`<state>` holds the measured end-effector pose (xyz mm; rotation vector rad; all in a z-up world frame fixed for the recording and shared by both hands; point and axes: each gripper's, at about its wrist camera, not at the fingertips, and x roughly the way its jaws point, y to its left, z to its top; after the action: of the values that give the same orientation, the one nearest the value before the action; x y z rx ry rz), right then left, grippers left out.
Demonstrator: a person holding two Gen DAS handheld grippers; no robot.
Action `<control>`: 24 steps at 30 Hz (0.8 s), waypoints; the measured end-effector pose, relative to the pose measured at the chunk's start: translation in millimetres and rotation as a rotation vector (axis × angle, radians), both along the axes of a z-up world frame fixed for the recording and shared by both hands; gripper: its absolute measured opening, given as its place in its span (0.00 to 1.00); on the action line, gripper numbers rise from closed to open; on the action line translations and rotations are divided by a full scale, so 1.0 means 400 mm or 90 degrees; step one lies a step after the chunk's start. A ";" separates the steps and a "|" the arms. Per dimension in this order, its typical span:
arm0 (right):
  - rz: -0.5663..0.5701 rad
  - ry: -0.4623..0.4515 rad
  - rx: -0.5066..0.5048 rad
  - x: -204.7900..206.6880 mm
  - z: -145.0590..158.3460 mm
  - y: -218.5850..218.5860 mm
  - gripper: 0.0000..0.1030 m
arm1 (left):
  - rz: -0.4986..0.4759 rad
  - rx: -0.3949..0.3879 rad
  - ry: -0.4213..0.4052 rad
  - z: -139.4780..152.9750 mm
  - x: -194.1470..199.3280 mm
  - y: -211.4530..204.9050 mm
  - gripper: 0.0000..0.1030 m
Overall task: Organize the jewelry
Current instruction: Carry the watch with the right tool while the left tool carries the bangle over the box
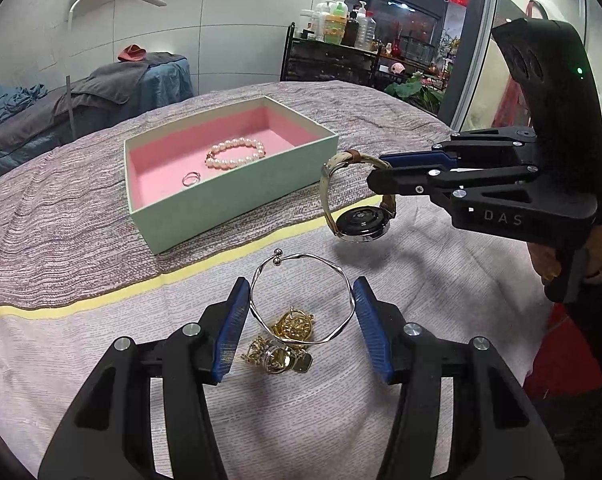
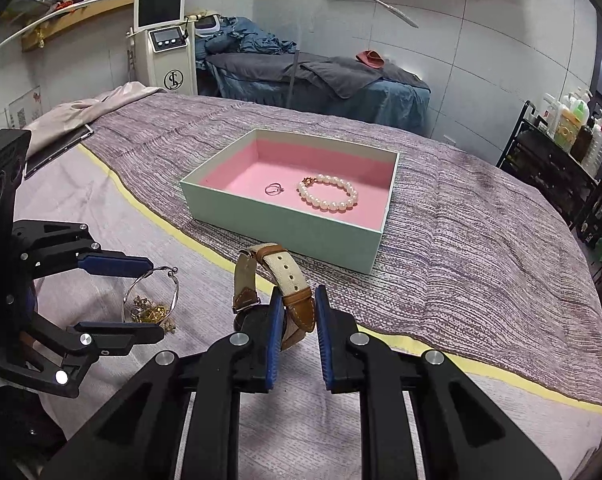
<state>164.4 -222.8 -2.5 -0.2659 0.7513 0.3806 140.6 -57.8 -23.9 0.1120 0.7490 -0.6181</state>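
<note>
My left gripper (image 1: 301, 280) is shut on a silver bangle (image 1: 307, 255), whose sides press against both blue pads. It hangs just above a pile of gold jewelry (image 1: 289, 336) on the pale cloth. My right gripper (image 1: 377, 172) is shut on the tan strap of a wristwatch (image 1: 361, 222), which dangles clear of the cloth. In the right wrist view the strap (image 2: 285, 270) stands between the pads of the right gripper (image 2: 299, 294), and the left gripper (image 2: 155, 298) holds the bangle (image 2: 176, 292). Behind them a mint box (image 1: 229, 204) with pink lining holds a pearl bracelet (image 1: 237, 144) and a ring (image 1: 191, 179).
The box (image 2: 281, 224) sits on a purple woven cover past a yellow stripe (image 2: 205, 250). A tablet (image 2: 61, 148) lies at the far left of the bed. A black rack of bottles (image 1: 333, 20) stands behind, beside a grey-blue massage bed (image 2: 321, 76). A hand (image 1: 549, 256) grips the right gripper's handle.
</note>
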 end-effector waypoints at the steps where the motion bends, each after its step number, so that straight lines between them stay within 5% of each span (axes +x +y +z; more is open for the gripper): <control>1: 0.001 -0.003 0.000 -0.002 0.005 0.000 0.15 | 0.002 0.001 -0.003 0.005 0.001 0.003 0.52; 24: -0.004 -0.055 0.039 0.106 0.126 0.042 0.15 | 0.042 0.001 -0.012 0.119 0.215 0.044 0.52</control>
<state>207.0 -206.0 47.9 -0.2218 0.6543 0.3836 226.6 -40.0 23.5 0.0941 0.7323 -0.5522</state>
